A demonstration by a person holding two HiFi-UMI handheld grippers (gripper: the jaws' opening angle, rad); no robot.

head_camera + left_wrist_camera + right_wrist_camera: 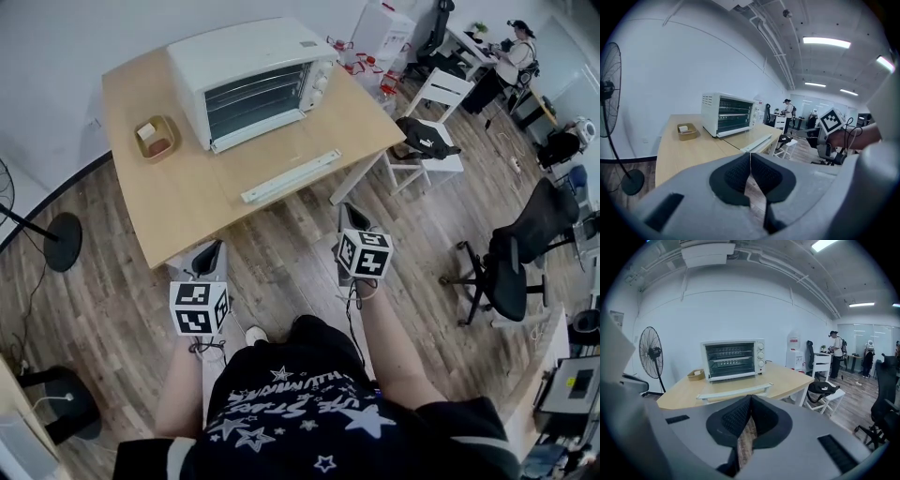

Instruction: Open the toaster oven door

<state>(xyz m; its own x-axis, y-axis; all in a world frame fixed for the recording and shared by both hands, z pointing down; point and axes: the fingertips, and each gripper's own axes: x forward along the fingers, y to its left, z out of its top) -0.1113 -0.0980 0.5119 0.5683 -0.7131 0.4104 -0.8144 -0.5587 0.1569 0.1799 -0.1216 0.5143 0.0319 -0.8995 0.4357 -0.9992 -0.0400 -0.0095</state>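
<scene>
A white toaster oven (253,80) stands at the back of the wooden table (187,202), its glass door closed; it also shows in the left gripper view (729,114) and the right gripper view (733,359). Both grippers hang over the floor in front of the table, well short of the oven. My left gripper (214,247) (750,155) is shut, its pads meeting with nothing between them. My right gripper (349,212) (750,398) is also shut and empty. The right gripper's marker cube (833,120) appears in the left gripper view.
A small brown tray (157,138) sits left of the oven, and a long white bar (291,175) lies near the table's front edge. A white stool with a black bag (427,139) stands right of the table. Office chair (520,253) at right, fan base (63,241) at left.
</scene>
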